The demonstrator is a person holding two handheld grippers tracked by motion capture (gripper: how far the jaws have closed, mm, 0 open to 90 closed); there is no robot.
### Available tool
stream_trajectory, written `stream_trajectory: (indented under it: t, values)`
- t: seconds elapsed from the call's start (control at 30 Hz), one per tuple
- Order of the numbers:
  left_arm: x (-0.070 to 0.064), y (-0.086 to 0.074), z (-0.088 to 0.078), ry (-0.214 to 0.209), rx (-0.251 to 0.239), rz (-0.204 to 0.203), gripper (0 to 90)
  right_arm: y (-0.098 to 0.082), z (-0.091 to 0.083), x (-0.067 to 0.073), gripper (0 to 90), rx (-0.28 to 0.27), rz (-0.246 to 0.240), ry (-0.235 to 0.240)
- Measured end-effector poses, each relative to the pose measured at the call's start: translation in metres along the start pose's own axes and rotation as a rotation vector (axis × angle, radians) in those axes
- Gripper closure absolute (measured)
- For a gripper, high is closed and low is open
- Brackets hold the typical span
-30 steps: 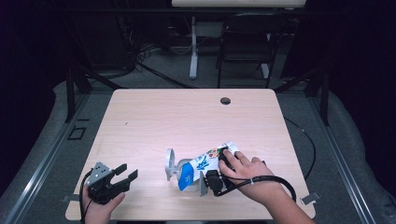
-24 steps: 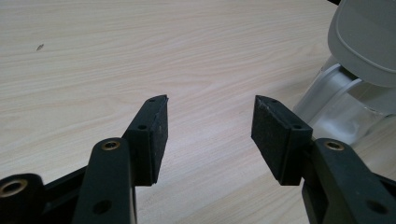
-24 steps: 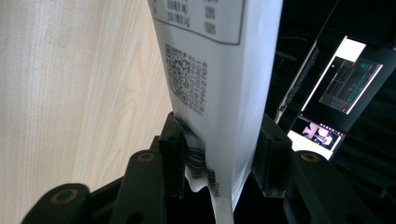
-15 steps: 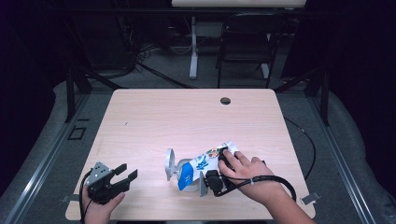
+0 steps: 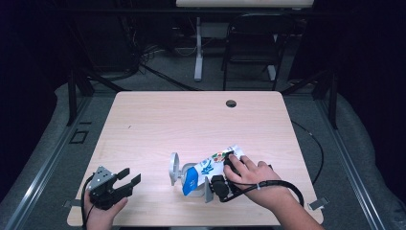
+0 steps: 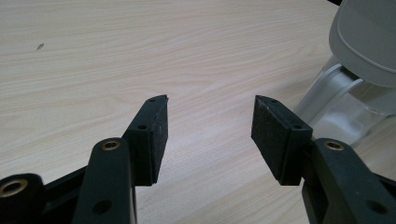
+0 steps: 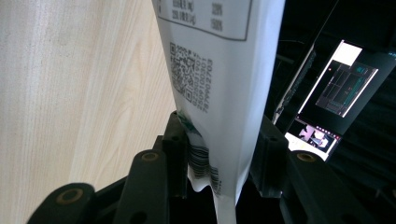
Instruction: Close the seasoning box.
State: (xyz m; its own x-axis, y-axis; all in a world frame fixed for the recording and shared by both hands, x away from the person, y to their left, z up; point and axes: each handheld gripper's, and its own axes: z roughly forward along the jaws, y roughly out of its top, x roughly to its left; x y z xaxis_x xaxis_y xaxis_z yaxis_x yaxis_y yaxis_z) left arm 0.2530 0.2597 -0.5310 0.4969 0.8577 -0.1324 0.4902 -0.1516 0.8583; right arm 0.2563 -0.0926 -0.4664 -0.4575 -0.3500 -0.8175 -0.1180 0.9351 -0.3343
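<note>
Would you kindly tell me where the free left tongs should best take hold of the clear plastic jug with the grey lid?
Probably by its pale curved handle, approached level from the table's left. The handle faces the open left tongs, with bare wooden tabletop between them. The white and blue carton crowds the clear plastic jug from the right.

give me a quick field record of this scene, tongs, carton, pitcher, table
table: light wood top, small dark hole near far edge
carton: white and blue printed carton, tilted over toward the pitcher
pitcher: clear pitcher with grey lid, beside the carton's blue end
right tongs: jaws on either side of the carton's end, have just been closing on it
left tongs: open, nothing between them, over bare table near front left corner
contact left tongs to pitcher: apart
</note>
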Motion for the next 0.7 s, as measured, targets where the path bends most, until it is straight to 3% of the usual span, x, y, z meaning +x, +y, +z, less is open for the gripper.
stream_trajectory:
  t: [0.7]
  values:
    - [0.0005,-0.0002,-0.0004,0.001,-0.004,-0.007,46.5,0.0001,-0.0012,0.0,65.3,0.006,-0.018,-0.005]
